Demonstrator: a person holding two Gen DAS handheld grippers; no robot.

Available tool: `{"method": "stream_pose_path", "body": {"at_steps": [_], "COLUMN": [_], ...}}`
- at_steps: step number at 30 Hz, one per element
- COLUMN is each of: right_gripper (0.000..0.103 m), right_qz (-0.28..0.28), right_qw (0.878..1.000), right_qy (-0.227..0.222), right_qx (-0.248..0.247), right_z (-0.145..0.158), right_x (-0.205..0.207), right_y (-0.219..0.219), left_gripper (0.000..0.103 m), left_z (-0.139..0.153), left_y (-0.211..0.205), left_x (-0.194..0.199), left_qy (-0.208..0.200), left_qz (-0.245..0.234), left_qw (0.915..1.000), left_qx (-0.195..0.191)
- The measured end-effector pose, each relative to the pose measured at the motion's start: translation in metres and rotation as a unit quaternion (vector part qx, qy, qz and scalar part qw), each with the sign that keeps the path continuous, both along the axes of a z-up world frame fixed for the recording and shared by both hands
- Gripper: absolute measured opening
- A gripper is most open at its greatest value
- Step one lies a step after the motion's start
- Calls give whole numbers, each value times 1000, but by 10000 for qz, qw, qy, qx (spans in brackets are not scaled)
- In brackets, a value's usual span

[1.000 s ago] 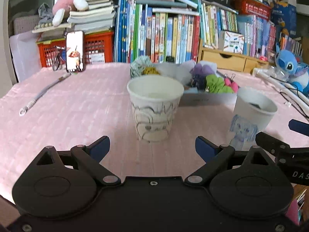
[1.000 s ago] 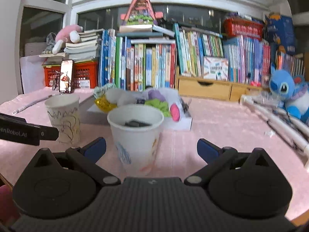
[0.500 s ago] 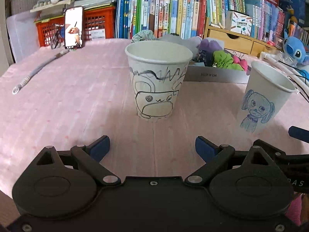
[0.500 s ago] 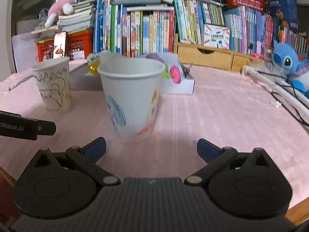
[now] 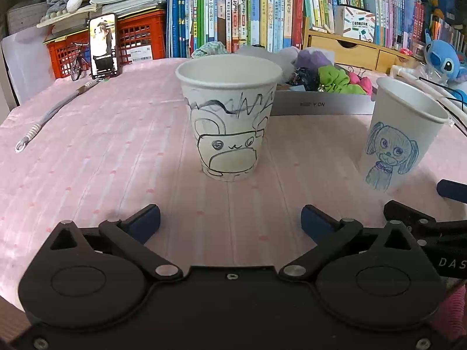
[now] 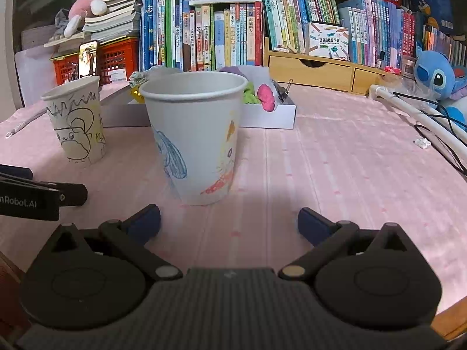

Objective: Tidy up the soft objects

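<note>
With jaws spread and empty, the left gripper point(image 5: 230, 217) faces the bear cup point(image 5: 229, 116) and the right gripper point(image 6: 229, 218) the dog cup point(image 6: 195, 137), soft objects point(image 5: 335, 77) heaped in the box point(image 5: 321, 103) behind, so sorting could be starting or ending.

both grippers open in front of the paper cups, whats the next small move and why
Probably ease the left gripper forward around the black-drawn cup. Its jaws stand wide and empty with that upright cup centred just ahead; the right gripper faces the blue-drawn cup likewise. The soft pieces lie in the white box behind. Cup contents are hidden, so the stage is unclear.
</note>
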State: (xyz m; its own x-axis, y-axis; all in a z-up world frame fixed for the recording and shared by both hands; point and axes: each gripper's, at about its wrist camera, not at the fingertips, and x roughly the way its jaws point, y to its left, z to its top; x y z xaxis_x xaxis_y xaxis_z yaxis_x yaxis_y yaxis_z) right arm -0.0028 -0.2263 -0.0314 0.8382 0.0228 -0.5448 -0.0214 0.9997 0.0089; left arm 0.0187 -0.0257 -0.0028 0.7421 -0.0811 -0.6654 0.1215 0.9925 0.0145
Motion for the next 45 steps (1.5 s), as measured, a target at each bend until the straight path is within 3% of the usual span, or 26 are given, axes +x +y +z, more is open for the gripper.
{"method": "stream_pose_path", "body": {"at_steps": [45], "right_gripper": [103], "right_qz": [42], "right_qw": [10000], "right_qy": [23], "right_qx": [-8], "right_z": [0], "right_x": [1], "right_y": [4], "left_gripper": [103], "left_z": [1], "left_y": [0], "left_x": [1], "left_qy": [23], "left_qz": [22], "left_qw": [10000], "left_qx": [23]}}
